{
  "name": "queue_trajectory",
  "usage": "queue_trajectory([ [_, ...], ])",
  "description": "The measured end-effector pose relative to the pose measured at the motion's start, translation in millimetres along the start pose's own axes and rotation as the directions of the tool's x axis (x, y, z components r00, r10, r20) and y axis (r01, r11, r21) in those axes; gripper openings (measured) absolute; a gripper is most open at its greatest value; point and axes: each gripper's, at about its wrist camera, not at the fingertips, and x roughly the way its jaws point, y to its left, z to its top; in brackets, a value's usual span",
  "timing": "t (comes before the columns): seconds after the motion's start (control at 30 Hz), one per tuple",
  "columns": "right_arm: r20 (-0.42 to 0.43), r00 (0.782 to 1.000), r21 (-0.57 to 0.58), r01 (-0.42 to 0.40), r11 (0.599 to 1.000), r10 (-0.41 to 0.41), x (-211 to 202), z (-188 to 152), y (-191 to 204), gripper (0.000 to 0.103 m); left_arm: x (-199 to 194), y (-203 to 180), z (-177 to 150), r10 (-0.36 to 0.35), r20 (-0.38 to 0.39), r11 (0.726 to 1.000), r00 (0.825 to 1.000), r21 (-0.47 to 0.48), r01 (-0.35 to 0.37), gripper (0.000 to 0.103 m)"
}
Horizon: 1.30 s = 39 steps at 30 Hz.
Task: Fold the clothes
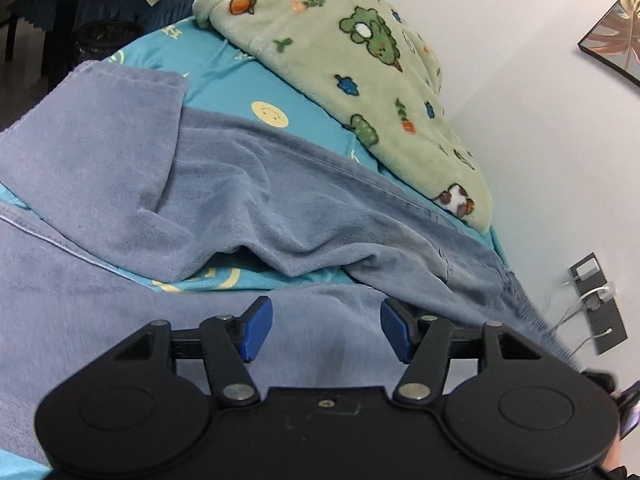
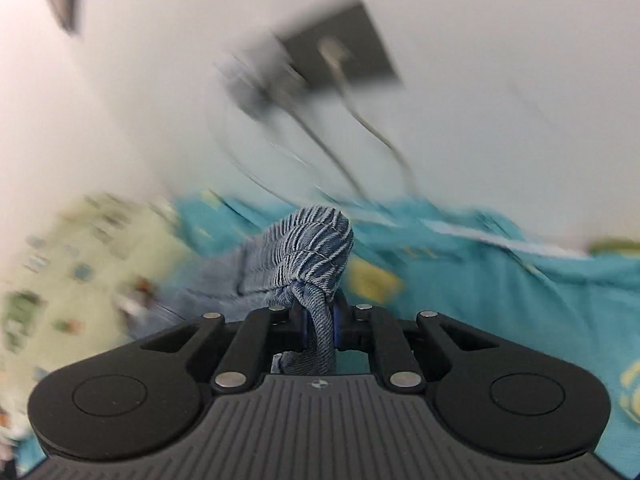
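Note:
A grey-blue fleece garment (image 1: 168, 184) lies rumpled across the teal bed sheet (image 1: 232, 80), one part folded over at the left. My left gripper (image 1: 326, 330) hovers just above the garment's near part, its blue-padded jaws wide apart and empty. In the right wrist view, my right gripper (image 2: 319, 322) is shut on the garment's ribbed cuff (image 2: 312, 248), which bunches up between the jaws and is lifted off the sheet (image 2: 500, 280). That view is blurred by motion.
A pale green cartoon-print blanket (image 1: 360, 68) lies heaped against the white wall (image 1: 540, 120). A dark wall socket plate with plugged cables (image 1: 596, 300) sits beside the bed, also in the right wrist view (image 2: 340, 52). A framed picture (image 1: 616, 32) hangs higher.

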Motion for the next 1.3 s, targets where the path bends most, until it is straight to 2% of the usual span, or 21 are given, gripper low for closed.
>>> queue_trajectory([
  [0.03,-0.06,0.998,0.012,0.038,0.999,-0.037,12,-6,-9,0.01,1,-1,0,0.008,0.0,1.0,1.0,0.004,-0.008,0.057],
  [0.1,-0.181,0.978,0.03,0.115,0.993,-0.107,37,-17,-28,0.012,4,-3,-1,0.028,0.0,0.999,1.0,0.022,-0.028,0.057],
  [0.17,-0.207,0.972,0.01,0.118,0.993,-0.114,43,-21,-34,0.015,6,-5,-2,0.052,0.011,0.997,0.999,0.048,-0.053,0.057],
  [0.23,-0.194,0.973,-0.034,0.121,0.992,-0.125,38,-20,-28,0.021,5,-6,-3,0.068,0.023,0.995,0.997,0.069,-0.069,0.057],
  [0.27,-0.187,0.971,-0.058,0.138,0.989,-0.146,34,-21,-24,0.034,3,-6,-4,0.072,0.028,0.995,0.997,0.074,-0.074,0.057],
  [0.33,-0.148,0.971,-0.116,0.173,0.978,-0.189,21,-22,-14,0.052,1,-5,-4,0.076,0.036,0.994,0.996,0.07,-0.079,0.057],
  [0.43,-0.015,0.981,-0.251,0.183,0.95,-0.193,-1,-25,14,0.06,-4,-2,-2,0.091,0.056,0.994,0.994,0.053,-0.094,0.057],
  [0.5,0.08,0.981,-0.326,0.192,0.926,-0.175,-23,-29,32,0.062,-8,4,0,0.092,0.065,0.995,0.994,0.017,-0.093,0.057],
  [0.53,0.117,0.983,-0.349,0.177,0.92,-0.145,-36,-32,43,0.063,-11,8,2,0.088,0.068,0.996,0.994,-0.011,-0.087,0.057],
  [0.6,0.105,0.994,-0.384,0.075,0.92,-0.038,-55,-43,61,0.068,-19,19,10,0.076,0.083,0.995,0.994,-0.075,-0.07,0.057],
  [0.67,0.088,0.994,-0.418,-0.027,0.908,0.07,-74,-55,79,0.071,-28,31,18,0.073,0.104,0.99,0.992,-0.13,-0.059,0.057],
  [0.77,-0.061,0.974,-0.369,-0.224,0.902,0.216,-81,-88,98,0.071,-46,49,30,0.121,0.147,0.98,0.982,-0.174,-0.095,0.057],
  [0.83,-0.187,0.951,-0.334,-0.296,0.895,0.245,-72,-116,108,0.07,-58,65,41,0.159,0.164,0.966,0.974,-0.23,-0.119,0.057],
  [0.9,-0.316,0.915,-0.309,-0.349,0.884,0.251,-58,-143,116,0.07,-64,87,54,0.186,0.158,0.94,0.97,-0.317,-0.128,0.057],
  [0.97,-0.408,0.879,-0.327,-0.393,0.859,0.247,-44,-162,126,0.069,-67,113,67,0.209,0.146,0.901,0.967,-0.413,-0.132,0.06],
  [1.07,-0.462,0.858,-0.374,-0.416,0.829,0.223,-32,-175,139,0.069,-67,160,85,0.237,0.143,0.828,0.961,-0.548,-0.123,0.061],
  [1.1,-0.47,0.855,-0.377,-0.42,0.825,0.22,-32,-178,143,0.069,-65,174,91,0.244,0.145,0.814,0.959,-0.568,-0.121,0.06],
  [1.17,-0.501,0.832,-0.341,-0.443,0.829,0.239,-28,-178,144,0.07,-60,200,99,0.266,0.14,0.782,0.954,-0.609,-0.129,0.059],
  [1.23,-0.535,0.805,-0.295,-0.465,0.835,0.259,-24,-179,146,0.071,-52,223,98,0.281,0.112,0.735,0.953,-0.664,-0.139,0.057],
  [1.3,-0.556,0.787,-0.249,-0.464,0.85,0.267,-29,-185,147,0.071,-48,240,91,0.279,0.095,0.677,0.956,-0.726,-0.126,0.055],
])
